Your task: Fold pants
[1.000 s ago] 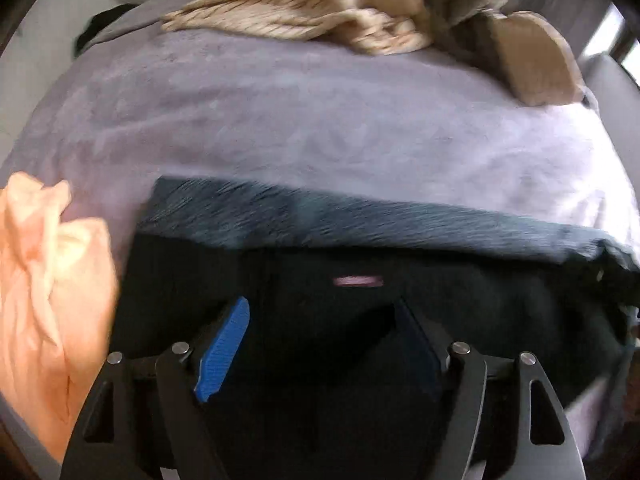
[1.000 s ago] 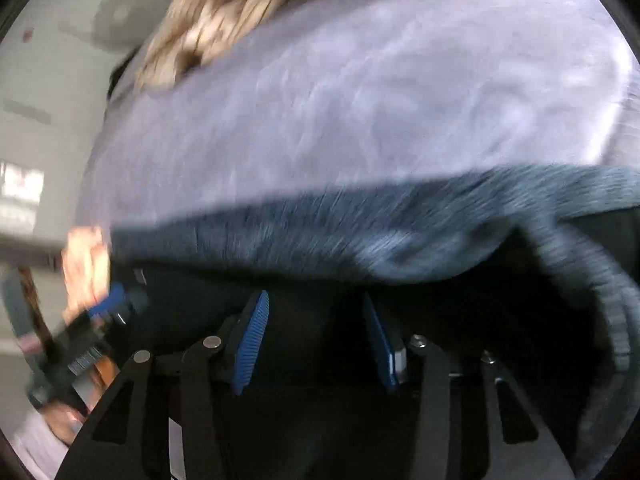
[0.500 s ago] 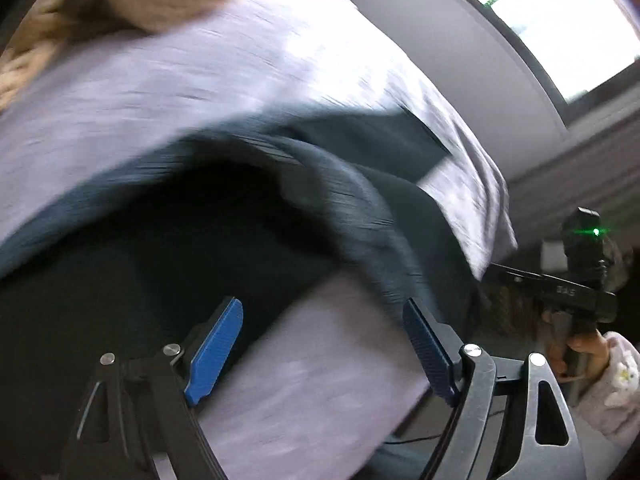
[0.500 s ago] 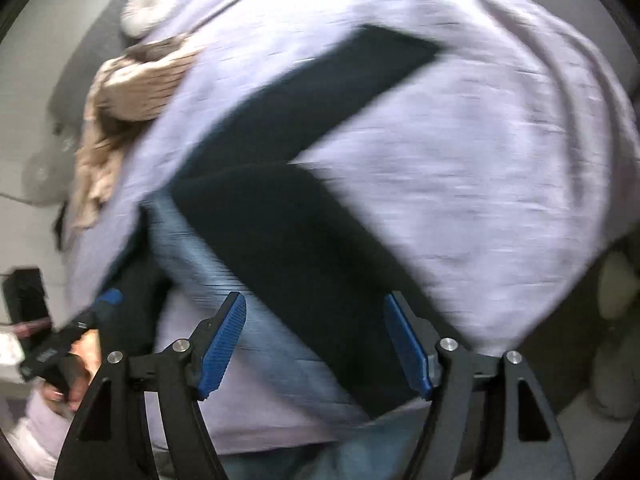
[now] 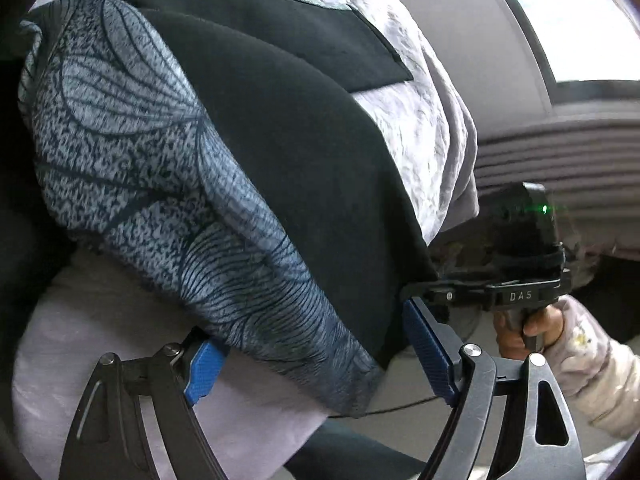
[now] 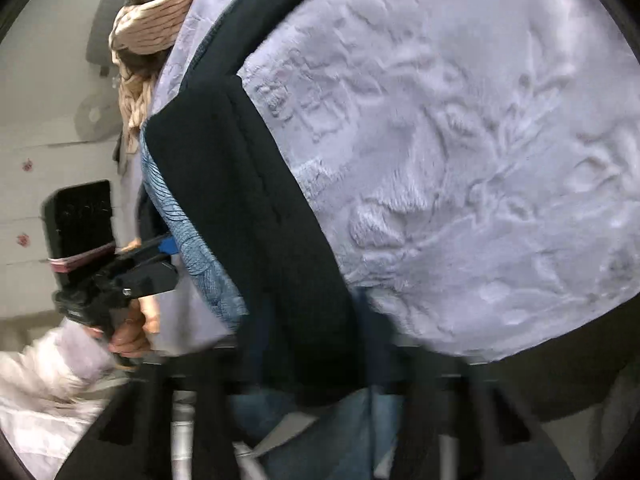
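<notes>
Early in the fold, by the look of it. Saw the pants (image 5: 304, 168) lying spread on the blanket (image 5: 420, 136), waist end near, a blue-grey printed panel on the left and two black legs running far and right. Found the legs splayed apart, with blanket showing between them. Found no crease made: legs not laid one over the other, nothing doubled along the length.

Saw the left gripper (image 5: 316, 360) released, fingers wide, straddling the near corner of the printed panel without pinching it. Saw the right gripper (image 5: 416, 294) at the near right edge of the black cloth, touching it or just beside it. Could not tell whether clenched or loose: tip lost against the dark hem in the left view, smeared by blur in its own.

Judged nearly all the work left: bringing one leg over onto the other, smoothing, then doubling the length from hems toward waist. Noted a beige garment (image 6: 152, 40) bunched at the far end of the blanket, well apart from the pants' near end.
</notes>
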`<state>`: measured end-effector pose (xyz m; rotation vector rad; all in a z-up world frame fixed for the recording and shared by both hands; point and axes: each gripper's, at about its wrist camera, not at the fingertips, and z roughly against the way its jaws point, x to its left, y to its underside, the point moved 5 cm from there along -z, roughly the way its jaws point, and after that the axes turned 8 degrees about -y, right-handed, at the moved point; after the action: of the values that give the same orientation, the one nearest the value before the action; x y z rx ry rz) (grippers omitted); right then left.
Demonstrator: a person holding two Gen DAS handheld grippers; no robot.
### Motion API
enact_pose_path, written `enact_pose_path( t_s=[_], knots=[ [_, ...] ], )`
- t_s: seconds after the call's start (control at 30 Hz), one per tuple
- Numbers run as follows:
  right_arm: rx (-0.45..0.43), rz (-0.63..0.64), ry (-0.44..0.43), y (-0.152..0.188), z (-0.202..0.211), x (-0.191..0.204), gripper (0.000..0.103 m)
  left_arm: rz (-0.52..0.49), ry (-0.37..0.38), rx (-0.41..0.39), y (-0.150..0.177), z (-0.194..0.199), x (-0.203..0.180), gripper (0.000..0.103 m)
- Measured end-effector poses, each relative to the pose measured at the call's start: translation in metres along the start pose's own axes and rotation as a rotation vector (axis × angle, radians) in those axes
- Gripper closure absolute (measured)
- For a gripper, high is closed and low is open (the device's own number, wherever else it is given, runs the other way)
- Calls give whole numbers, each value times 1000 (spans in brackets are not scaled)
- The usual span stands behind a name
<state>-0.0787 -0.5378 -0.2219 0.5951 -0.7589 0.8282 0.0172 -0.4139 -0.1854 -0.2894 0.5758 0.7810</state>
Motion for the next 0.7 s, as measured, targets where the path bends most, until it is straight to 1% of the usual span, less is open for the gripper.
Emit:
enact_pose_path(
  t_s=[0.03, 0.07, 0.13, 0.2, 0.23, 0.27, 0.3, 0.33, 0.37, 0.4, 0.43, 0.47, 0.5, 0.53, 0.57, 0.6, 0.63, 0.67, 0.7],
  knots=[
    [11, -11, -75, 1, 8, 3, 84, 8, 18, -8, -3, 4, -3, 20],
    [18, -3, -120, 0, 14, 7, 86, 15, 38, -24, -9, 13, -10, 20],
    [28, -3, -225, -2, 25, 21, 88, 13, 46, -56, -20, 28, -19, 20],
    [2, -4, -349, -15, 42, 41, 89, -4, 46, -120, -44, 48, -35, 20],
    [-14, -7, -385, -20, 49, 46, 89, -11, 41, -144, -53, 53, -40, 20],
    [-45, -14, -438, -31, 60, 52, 89, -18, 34, -178, -67, 60, -46, 20],
    [-75, -28, -483, -42, 68, 56, 89, -20, 33, -217, -90, 68, -54, 20],
    [-117, -59, -542, -59, 80, 57, 89, -20, 27, -241, -108, 72, -57, 20],
    [-148, -85, -581, -72, 87, 57, 89, -20, 11, -259, -123, 72, -61, 20],
    [-193, -123, -627, -90, 97, 54, 89, -16, -18, -281, -142, 76, -56, 20],
    [-231, -158, -655, -106, 105, 49, 89, -11, -50, -304, -161, 76, -56, 20],
    [-266, -196, -665, -120, 110, 44, 89, 7, -93, -325, -183, 74, -54, 20],
    [-304, -248, -659, -137, 116, 33, 89, 24, -115, -334, -196, 73, -51, 20],
    [-332, -289, -633, -149, 119, 23, 86, 45, -135, -346, -210, 74, -46, 20],
    [-348, -328, -592, -159, 116, 16, 85, 51, -143, -353, -217, 71, -47, 20],
    [-347, -365, -546, -168, 116, 6, 84, 52, -156, -363, -223, 74, -46, 20],
    [-331, -406, -498, -178, 112, -5, 80, 41, -172, -379, -226, 79, -46, 20],
    [-317, -424, -477, -184, 113, -11, 75, 32, -184, -389, -224, 84, -44, 20],
    [-308, -427, -460, -186, 111, -12, 73, 17, -217, -404, -221, 91, -42, 20]
  ],
)
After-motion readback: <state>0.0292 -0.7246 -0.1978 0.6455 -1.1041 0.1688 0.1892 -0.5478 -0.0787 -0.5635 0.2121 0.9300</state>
